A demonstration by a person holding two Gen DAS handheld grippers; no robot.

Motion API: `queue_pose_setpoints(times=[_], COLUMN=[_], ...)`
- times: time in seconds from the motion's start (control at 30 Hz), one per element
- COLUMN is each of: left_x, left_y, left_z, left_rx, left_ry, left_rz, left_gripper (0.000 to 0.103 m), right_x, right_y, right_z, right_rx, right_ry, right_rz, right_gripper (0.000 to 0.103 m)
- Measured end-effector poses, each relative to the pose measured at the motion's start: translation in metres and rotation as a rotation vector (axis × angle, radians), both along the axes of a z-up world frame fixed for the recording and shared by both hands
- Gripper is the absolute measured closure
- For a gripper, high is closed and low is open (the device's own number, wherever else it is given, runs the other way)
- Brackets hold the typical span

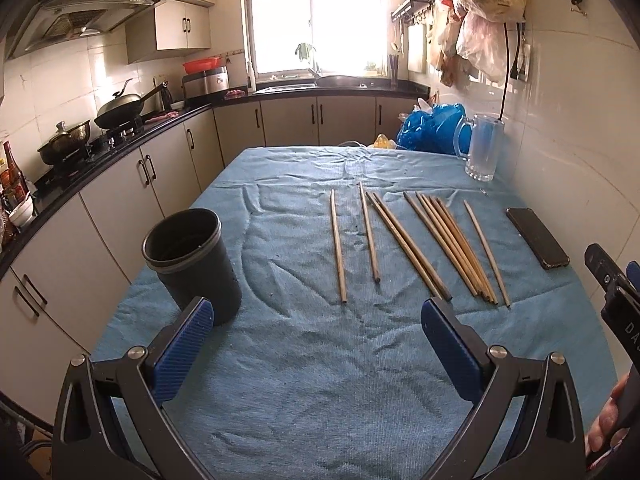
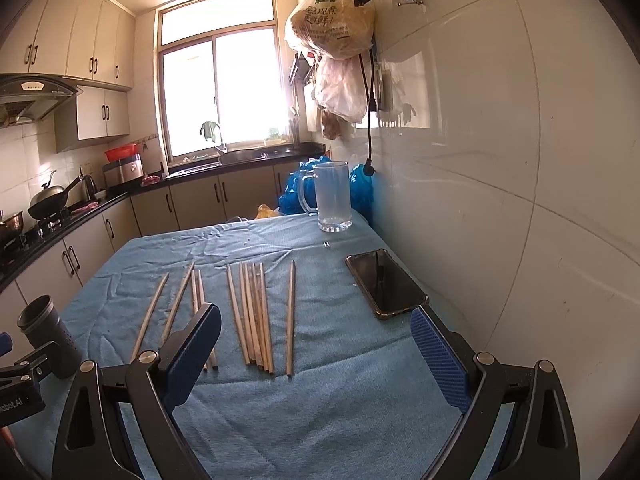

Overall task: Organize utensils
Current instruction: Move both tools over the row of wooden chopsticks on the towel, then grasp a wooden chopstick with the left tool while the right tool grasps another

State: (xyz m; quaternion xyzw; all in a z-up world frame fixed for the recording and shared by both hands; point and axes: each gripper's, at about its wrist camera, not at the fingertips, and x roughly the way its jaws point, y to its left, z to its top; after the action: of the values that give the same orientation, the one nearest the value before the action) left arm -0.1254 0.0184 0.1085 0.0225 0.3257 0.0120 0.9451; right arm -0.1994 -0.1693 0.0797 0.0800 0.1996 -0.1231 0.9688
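Several wooden chopsticks (image 1: pixel 416 244) lie side by side on the blue cloth, pointing away from me; they also show in the right wrist view (image 2: pixel 256 316). A black cylindrical holder (image 1: pixel 192 260) stands upright and empty at the left; it also shows in the right wrist view (image 2: pixel 48 332). My left gripper (image 1: pixel 316 312) is open and empty, above the cloth just short of the chopsticks' near ends, the holder by its left finger. My right gripper (image 2: pixel 316 320) is open and empty, over the chopsticks' near ends.
A black phone (image 2: pixel 384 284) lies at the right near the tiled wall. A glass mug (image 2: pixel 332 196) stands at the far right, blue bags (image 1: pixel 432 128) behind it. The table with its blue cloth (image 1: pixel 304 380) has kitchen counters to the left. Plastic bags (image 2: pixel 336 28) hang above.
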Motion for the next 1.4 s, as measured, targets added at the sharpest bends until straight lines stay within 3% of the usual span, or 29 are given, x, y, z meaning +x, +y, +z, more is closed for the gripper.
queue_pose_setpoints(times=[0.27, 0.53, 0.77, 0.9, 1.13, 1.4], left_x=[0.02, 0.078, 0.151, 0.186, 0.215, 0.229], left_y=[-0.006, 0.001, 0.003, 0.008, 0.003, 0.003], left_z=[-0.007, -0.002, -0.027, -0.044, -0.072, -0.09], left_rx=[0.015, -0.084, -0.193, -0.222, -0.139, -0.1], left_ry=[0.05, 0.133, 0.33, 0.37, 0.388, 0.414], left_rz=[-0.013, -0.013, 0.028, 0.084, 0.132, 0.156], left_gripper=[0.0, 0.0, 0.044, 0.055, 0.06, 0.06], right_x=[0.012, 0.045, 0.097, 0.124, 0.177, 0.225], right_y=[-0.011, -0.032, -0.057, -0.065, -0.063, -0.055], right_z=[-0.01, -0.02, -0.032, -0.041, -0.063, -0.081], right_rx=[0.021, 0.076, 0.135, 0.177, 0.259, 0.25], right_ry=[0.037, 0.123, 0.221, 0.271, 0.384, 0.48], right_rz=[0.007, 0.079, 0.132, 0.168, 0.242, 0.24], right_gripper=[0.005, 0.005, 0.011, 0.017, 0.029, 0.037])
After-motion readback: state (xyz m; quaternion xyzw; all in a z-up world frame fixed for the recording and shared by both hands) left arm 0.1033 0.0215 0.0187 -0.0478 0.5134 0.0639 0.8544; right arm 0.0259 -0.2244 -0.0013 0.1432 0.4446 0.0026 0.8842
